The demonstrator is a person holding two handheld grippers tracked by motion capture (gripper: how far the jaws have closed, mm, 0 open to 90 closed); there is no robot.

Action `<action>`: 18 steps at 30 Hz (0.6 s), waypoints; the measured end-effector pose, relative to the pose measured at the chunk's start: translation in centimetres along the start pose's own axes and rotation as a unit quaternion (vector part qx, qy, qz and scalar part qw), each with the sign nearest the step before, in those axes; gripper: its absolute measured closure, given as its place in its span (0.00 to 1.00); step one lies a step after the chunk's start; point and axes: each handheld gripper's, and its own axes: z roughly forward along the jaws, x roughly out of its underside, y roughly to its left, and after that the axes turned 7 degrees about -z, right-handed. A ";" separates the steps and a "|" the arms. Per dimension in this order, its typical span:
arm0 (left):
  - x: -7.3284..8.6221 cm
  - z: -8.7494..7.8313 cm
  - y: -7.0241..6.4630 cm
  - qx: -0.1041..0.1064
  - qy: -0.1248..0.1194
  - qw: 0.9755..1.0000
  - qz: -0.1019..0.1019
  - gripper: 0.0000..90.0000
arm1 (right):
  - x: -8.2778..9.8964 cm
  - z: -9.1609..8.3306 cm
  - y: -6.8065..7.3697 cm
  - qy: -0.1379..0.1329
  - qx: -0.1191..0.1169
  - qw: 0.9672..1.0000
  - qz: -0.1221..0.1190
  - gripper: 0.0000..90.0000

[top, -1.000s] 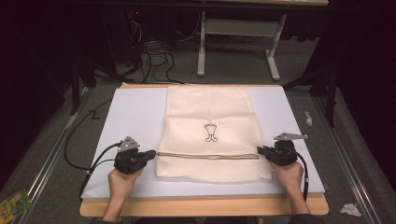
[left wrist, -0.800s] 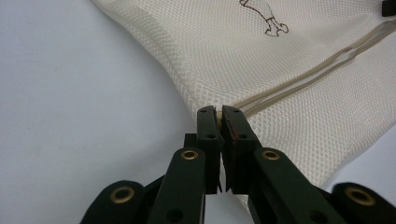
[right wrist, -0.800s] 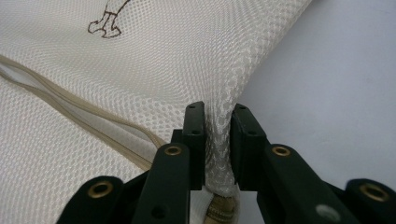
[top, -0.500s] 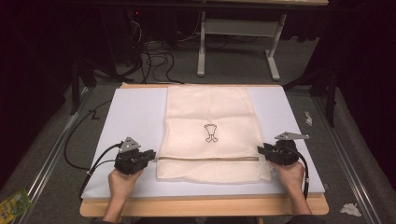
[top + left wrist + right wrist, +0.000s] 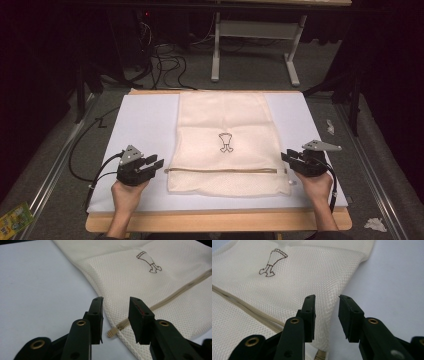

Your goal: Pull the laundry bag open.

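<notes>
A cream mesh bag (image 5: 225, 125) with a small dark logo (image 5: 226, 142) lies flat on the white board (image 5: 145, 125), its zipper (image 5: 222, 170) running across near the front. My left gripper (image 5: 156, 163) rests on the board at the zipper's left end. In the left gripper view its jaws (image 5: 116, 302) have just been opening; the bag's edge (image 5: 150, 277) and zipper end (image 5: 113, 331) lie between them, untouched. My right gripper (image 5: 286, 159) sits at the bag's right side. Its jaws (image 5: 327, 300) opened, then just closed slightly, and stand apart over the bag's edge (image 5: 299, 270).
The board lies on a wooden table (image 5: 220, 222). Behind the table are floor cables (image 5: 165, 60) and a white desk frame (image 5: 250, 30). A green packet (image 5: 15, 220) and crumpled paper (image 5: 375, 224) lie on the floor at the sides.
Both grippers were shut on the bag's sides at the zipper line. They have let go and opened, and the bag lies loose. The hands have hardly moved.
</notes>
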 end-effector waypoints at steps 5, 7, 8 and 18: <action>-0.3 -0.5 0.5 -0.007 -0.011 1.000 -0.006 0.69 | 0.0 -0.8 -0.6 -0.011 0.007 1.000 0.003 0.74; -0.4 -0.7 0.7 -0.010 -0.017 1.000 -0.004 0.69 | 0.0 -1.2 -0.9 -0.019 0.012 1.000 0.009 0.73; -0.5 -0.8 0.7 -0.015 -0.019 1.000 -0.003 0.69 | 0.1 -1.5 -1.0 -0.025 0.016 1.000 0.006 0.73; -0.9 -1.3 1.7 -0.035 -0.042 0.998 -0.014 0.69 | 0.4 -3.0 -2.2 -0.056 0.041 0.997 0.013 0.75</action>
